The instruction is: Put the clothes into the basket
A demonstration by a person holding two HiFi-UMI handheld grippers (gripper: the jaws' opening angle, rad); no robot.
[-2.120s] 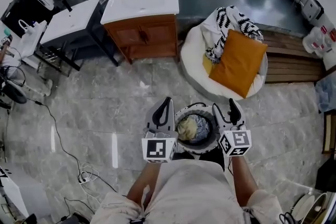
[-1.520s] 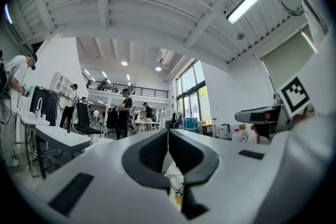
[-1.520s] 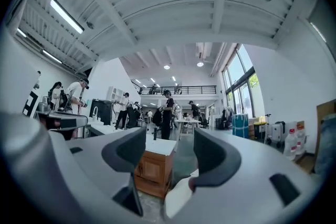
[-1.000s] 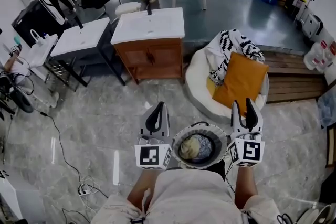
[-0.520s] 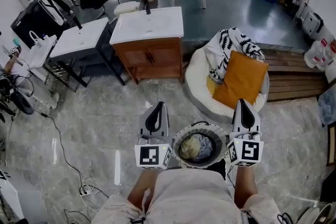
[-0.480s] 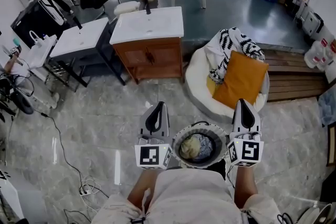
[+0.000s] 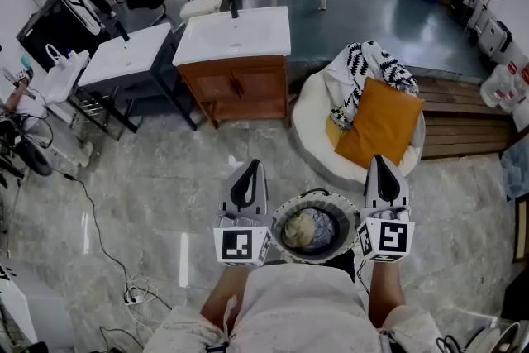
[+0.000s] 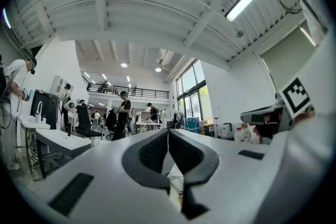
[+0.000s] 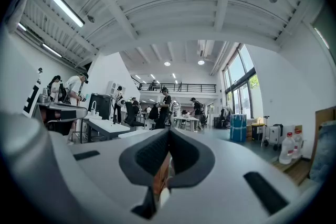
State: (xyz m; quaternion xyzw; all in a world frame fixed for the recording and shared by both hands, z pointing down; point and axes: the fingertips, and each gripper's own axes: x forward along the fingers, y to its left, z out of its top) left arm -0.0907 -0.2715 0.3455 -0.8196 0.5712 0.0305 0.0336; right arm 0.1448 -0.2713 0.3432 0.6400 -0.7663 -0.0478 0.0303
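Since a second ago the right gripper [image 7: 383,161] has brought its jaws together; they stood apart then, and now they meet at the tips with nothing caught between them. Grey marble floor [image 7: 149,178] spreads wide around the person, and on it, well ahead, stands a wooden washstand [image 7: 235,66] with a white top. To its right lies a white beanbag [image 7: 310,116], which carries an orange cushion [image 7: 376,121] and, draped over its far side, a black-and-white patterned garment [image 7: 364,66]. That garment looks to me like laundry not yet gathered, lying loose where it would be easy to pinch. Closer in, the round basket [image 7: 345,215] sits right against the person's front, between the two grippers; what bears it up I cannot tell. Both tools point level and forward, one on each side of its rim, apart from it, which I read as a resting carry with both tools kept clear of the load. The left gripper [image 7: 253,164] is likewise closed and empty. Inside the basket sits a bundle of clothes [image 7: 304,229], pale yellow and blue, so part of the job seems done.
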